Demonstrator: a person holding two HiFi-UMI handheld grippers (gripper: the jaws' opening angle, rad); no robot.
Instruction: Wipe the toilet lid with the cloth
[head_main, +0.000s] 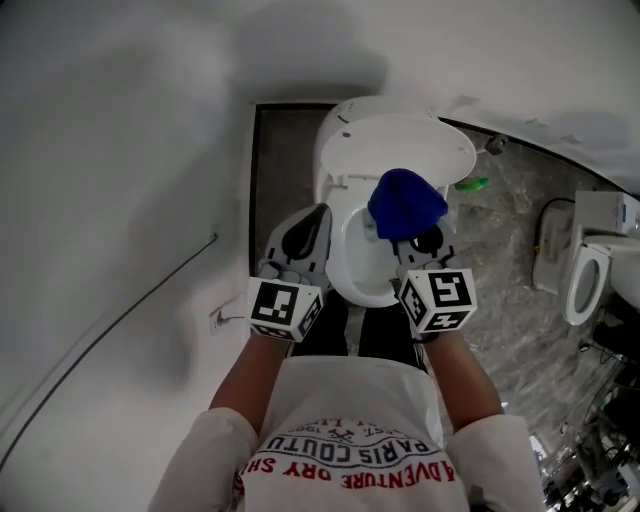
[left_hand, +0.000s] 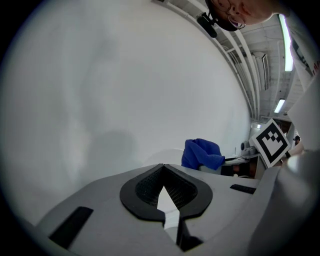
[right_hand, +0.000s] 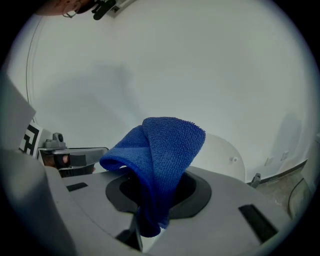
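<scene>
Standing over the toilet bowl (head_main: 352, 262), the person held the right tongs (head_main: 412, 238) clamped on a bunched blue cloth (head_main: 405, 203). The cloth stuck up over the bowl, just in front of the raised toilet lid (head_main: 400, 140), though whether it touched the lid could not be told. The left tongs (head_main: 310, 228) hovered alongside, near the bowl's left rim, closed together with nothing between them.

The blue cloth (head_main: 405, 203) hides the tip of the right tool (head_main: 425, 242) and part of the raised toilet lid (head_main: 400, 140). A second toilet (head_main: 588, 282) is cut off by the right edge. The green thing (head_main: 472, 184) nearby is too small to tell.
</scene>
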